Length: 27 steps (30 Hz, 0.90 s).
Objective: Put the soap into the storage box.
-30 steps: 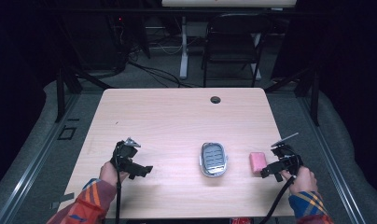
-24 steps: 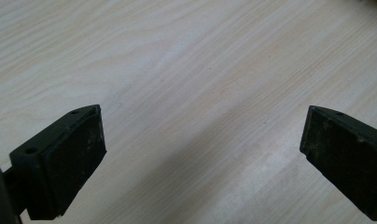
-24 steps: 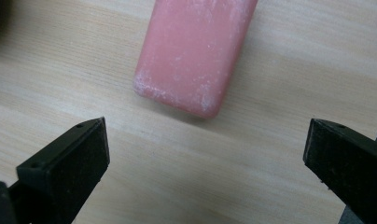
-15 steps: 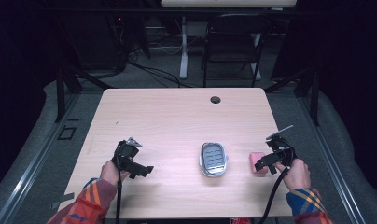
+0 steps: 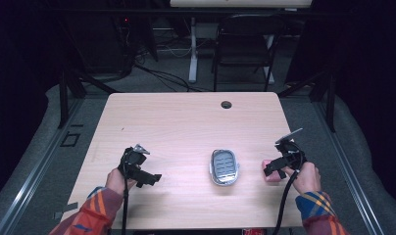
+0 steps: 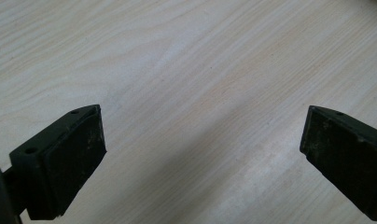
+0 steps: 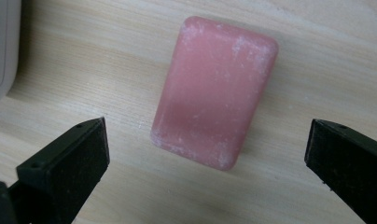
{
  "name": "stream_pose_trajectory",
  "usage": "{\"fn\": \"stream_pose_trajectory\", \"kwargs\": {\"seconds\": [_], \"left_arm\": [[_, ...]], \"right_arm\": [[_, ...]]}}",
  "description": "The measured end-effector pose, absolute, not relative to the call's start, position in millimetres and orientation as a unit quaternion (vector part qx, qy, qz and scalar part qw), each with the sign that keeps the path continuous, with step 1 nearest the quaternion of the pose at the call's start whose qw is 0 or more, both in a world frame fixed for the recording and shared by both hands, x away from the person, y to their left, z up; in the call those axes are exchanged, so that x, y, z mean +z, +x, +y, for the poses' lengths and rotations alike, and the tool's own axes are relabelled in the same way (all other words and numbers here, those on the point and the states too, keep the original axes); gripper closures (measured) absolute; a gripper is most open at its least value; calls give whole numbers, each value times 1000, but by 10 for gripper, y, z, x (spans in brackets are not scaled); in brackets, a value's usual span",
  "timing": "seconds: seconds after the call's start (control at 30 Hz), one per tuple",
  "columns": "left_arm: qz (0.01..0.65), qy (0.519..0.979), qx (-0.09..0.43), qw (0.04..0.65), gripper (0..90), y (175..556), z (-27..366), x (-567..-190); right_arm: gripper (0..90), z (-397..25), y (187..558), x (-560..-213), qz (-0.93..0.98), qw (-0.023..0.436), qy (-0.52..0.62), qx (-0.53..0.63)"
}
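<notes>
- High view: A person works at a pale wood-grain table (image 5: 186, 122), a gripper in each hand. The right gripper (image 5: 270, 169) hangs near the right edge, toward the near right corner, over a pink rectangular bar of soap (image 5: 269, 172) that it largely hides from this angle. Just to the soap's left, apart from it, lies a grey oval soap dish with a ribbed inner tray (image 5: 224, 166), a little right of centre and toward the near edge. The left gripper (image 5: 149, 179) is held low near the near left corner, well apart from dish and soap. A small round black grommet (image 5: 226, 104) sits close to the far edge. A dark folding chair (image 5: 245, 49) stands on the floor beyond the table.
- Left gripper view: The left gripper (image 6: 203, 140) has its jaws spread wide, nothing between them but bare wood.
- Right gripper view: The right gripper (image 7: 207, 149) is spread wide as well, its jaws on either side of the soap (image 7: 214, 91), clear of it. The bar lies flat on the table, dusted with whitish bloom; whether the jaw tips rest on the wood is hard to tell. A pale edge at the upper left is probably the dish (image 7: 2, 46).
</notes>
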State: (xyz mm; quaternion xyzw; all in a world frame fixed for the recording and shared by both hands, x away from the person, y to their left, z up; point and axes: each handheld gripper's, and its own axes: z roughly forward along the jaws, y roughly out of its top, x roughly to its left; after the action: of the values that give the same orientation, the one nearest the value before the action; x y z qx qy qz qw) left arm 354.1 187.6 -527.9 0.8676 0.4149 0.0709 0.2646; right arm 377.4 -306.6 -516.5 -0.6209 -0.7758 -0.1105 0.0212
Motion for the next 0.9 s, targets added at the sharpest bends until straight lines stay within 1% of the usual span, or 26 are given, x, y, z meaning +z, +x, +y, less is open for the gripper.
{"fn": "stream_pose_trajectory", "kwargs": {"seconds": [0.13,0.3,0.47,0.5,0.6,0.63,0.8,0.83,0.9], "left_arm": [[414,869,72,264,1,3541,1873,-5279],[413,870,71,262,1,3542,1871,-5280],[413,869,71,263,1,3538,1872,-5280],[413,869,70,264,1,3535,1868,-5282],[413,869,68,263,1,3536,1860,-5284],[412,870,67,263,1,3540,1858,-5286],[412,870,66,262,1,3541,1858,-5289],[411,871,65,261,1,3543,1859,-5288],[410,872,65,260,1,3543,1857,-5289]], "right_arm": [[0,-3027,3816,-5176,-772,17,-623,-123],[0,-2966,3877,-5183,-776,15,-621,-109],[0,-2942,3910,-5195,-775,22,-624,-97],[6,-2935,3916,-5216,-773,13,-626,-100],[28,-2932,3938,-5235,-774,15,-626,-94],[76,-2927,3948,-5248,-771,17,-630,-92],[113,-2918,3976,-5272,-773,15,-628,-84],[142,-2910,3988,-5288,-772,12,-630,-85],[149,-2916,4004,-5289,-779,13,-622,-73]]}}
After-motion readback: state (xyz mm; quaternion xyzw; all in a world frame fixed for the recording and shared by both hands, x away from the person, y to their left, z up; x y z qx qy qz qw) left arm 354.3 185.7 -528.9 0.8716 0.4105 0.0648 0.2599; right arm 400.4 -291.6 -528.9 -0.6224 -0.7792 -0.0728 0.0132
